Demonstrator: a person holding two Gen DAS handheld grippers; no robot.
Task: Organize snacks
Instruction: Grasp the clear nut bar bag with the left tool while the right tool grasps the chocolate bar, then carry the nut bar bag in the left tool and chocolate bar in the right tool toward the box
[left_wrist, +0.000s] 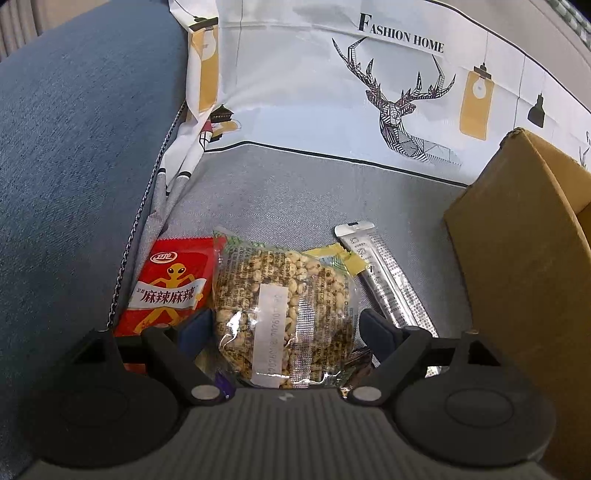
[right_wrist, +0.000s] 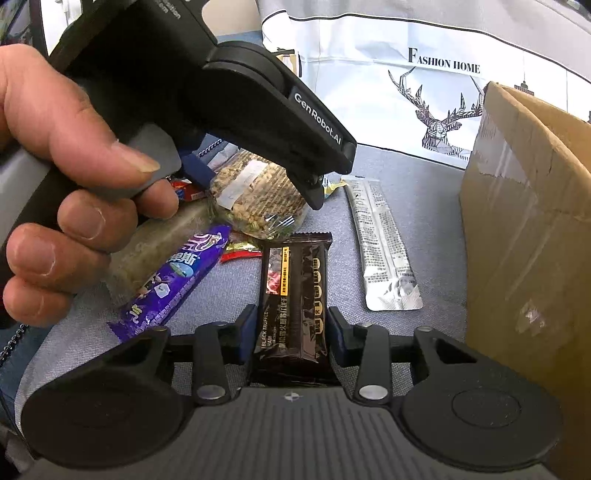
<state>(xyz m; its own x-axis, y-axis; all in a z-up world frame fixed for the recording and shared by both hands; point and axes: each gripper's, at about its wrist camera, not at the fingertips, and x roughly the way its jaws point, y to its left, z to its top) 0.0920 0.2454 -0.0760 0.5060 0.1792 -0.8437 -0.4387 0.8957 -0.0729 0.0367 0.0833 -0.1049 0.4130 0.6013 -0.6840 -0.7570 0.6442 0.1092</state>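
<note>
A clear bag of puffed grain snack (left_wrist: 284, 314) lies on the grey cloth between the open fingers of my left gripper (left_wrist: 286, 332); it also shows in the right wrist view (right_wrist: 258, 195). A red spicy snack pack (left_wrist: 170, 284) lies to its left and a silver sachet (left_wrist: 388, 280) to its right. My right gripper (right_wrist: 291, 332) is open around a dark brown black-truffle ham bar (right_wrist: 295, 295); the pads stand just off its sides. A purple bar (right_wrist: 173, 284) and the silver sachet (right_wrist: 380, 247) lie beside it.
An open cardboard box (left_wrist: 524, 266) stands at the right, also in the right wrist view (right_wrist: 528, 221). A white deer-print cloth (left_wrist: 369, 92) rises behind. A blue cushion (left_wrist: 74, 166) is at the left. The left hand and its gripper body (right_wrist: 184, 92) fill the right view's upper left.
</note>
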